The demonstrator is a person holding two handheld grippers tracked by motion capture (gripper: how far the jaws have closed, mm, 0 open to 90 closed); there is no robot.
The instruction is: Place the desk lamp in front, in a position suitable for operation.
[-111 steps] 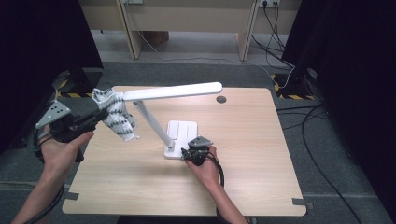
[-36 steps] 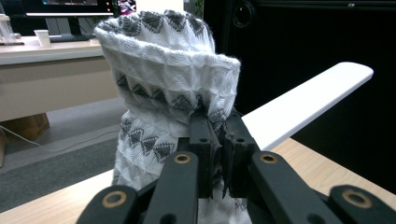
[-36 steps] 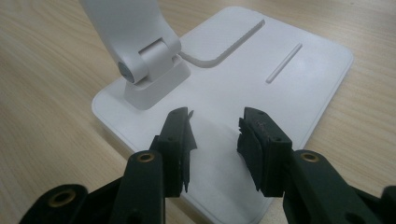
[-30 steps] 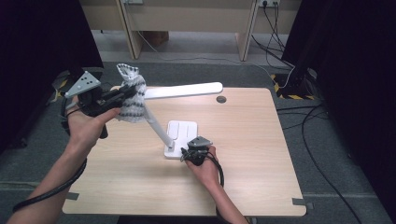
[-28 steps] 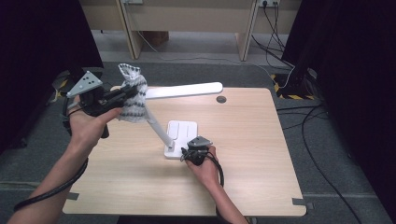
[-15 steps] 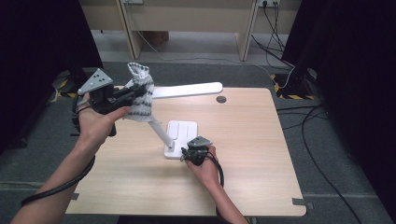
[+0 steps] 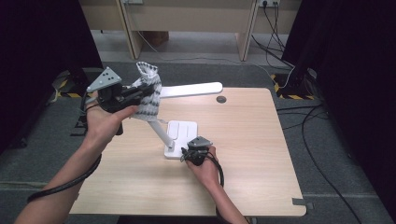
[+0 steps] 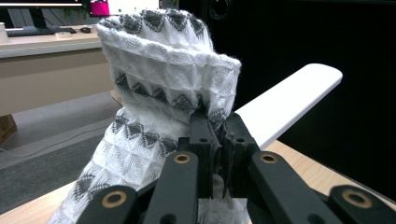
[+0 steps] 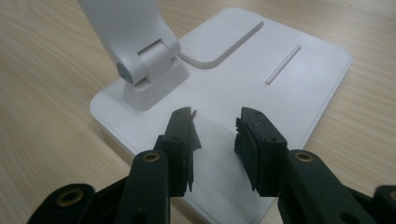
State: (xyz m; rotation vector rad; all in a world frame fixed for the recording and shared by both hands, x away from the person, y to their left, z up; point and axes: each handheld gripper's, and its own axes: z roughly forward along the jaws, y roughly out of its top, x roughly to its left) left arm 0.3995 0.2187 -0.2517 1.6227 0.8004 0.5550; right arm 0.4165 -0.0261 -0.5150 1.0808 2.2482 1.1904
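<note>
A white desk lamp stands mid-table, with its flat base [image 7: 183, 132], a slanted arm and a long head [image 7: 191, 89]. My left gripper [image 7: 140, 92] is raised at the head's left end, shut on a white cloth with grey zigzag bands [image 7: 149, 98]. In the left gripper view the cloth [image 8: 159, 79] bunches over the left gripper [image 8: 215, 127], and the lamp head [image 8: 289, 98] runs off behind it. My right gripper [image 7: 189, 152] rests at the base's near edge. Seen from the right gripper view, the right gripper [image 9: 215, 128] stands open over the base [image 9: 285, 88], near the hinge [image 9: 149, 60].
The wooden table [image 7: 252, 154] has a round cable hole [image 7: 221, 99] behind the lamp. Cables [image 7: 299, 116] trail on the floor to the right. A desk frame [image 7: 187, 18] stands beyond the far edge, and dark curtains hang on both sides.
My left gripper has carried the cloth up and to the right, from beside the lamp arm to the left end of the lamp head. The right hand has stayed on the base.
</note>
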